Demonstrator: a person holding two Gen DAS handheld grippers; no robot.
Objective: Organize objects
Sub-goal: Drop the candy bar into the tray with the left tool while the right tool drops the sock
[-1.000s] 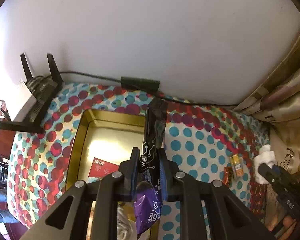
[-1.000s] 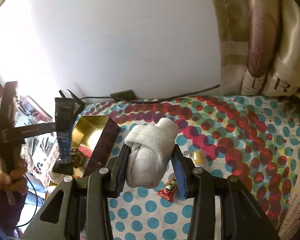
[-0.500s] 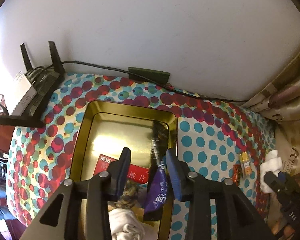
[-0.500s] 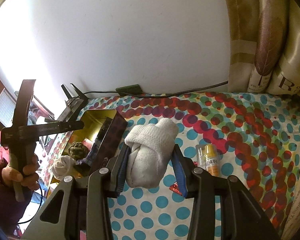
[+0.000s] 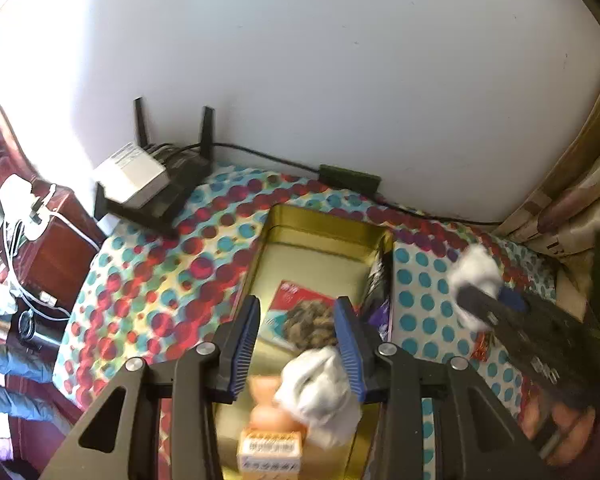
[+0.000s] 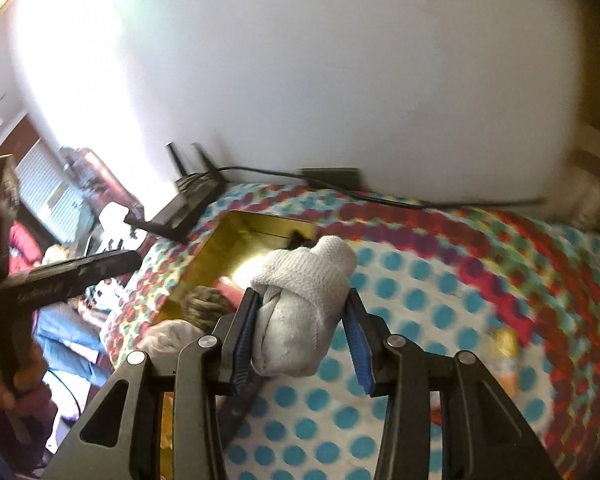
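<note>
My left gripper (image 5: 298,308) is open over the gold tin (image 5: 324,216), with nothing between its blue pads. Inside the tin lie a red packet (image 5: 290,294), a brown bundle (image 5: 312,320), a white rolled sock (image 5: 320,388) and an orange box (image 5: 270,448). A black-and-purple packet (image 5: 376,280) leans on the tin's right wall. My right gripper (image 6: 302,304) is shut on another white rolled sock (image 6: 308,264), just right of the tin (image 6: 260,224). The same sock (image 5: 476,272) also shows in the left wrist view. A hand holds the left gripper (image 6: 100,268) at the left.
A polka-dot cloth (image 5: 160,280) covers the table. A black router (image 5: 152,188), a cable (image 5: 260,156) and a dark adapter (image 5: 350,178) line the wall behind the tin. A curtain (image 5: 572,208) hangs at right. A blurred yellow bottle (image 6: 504,344) and a red wrapper (image 5: 482,350) lie right of the tin.
My left gripper opened and let go of the black-and-purple packet, which now leans inside the tin, then drew back. The right gripper carried its sock left, closer to the tin.
</note>
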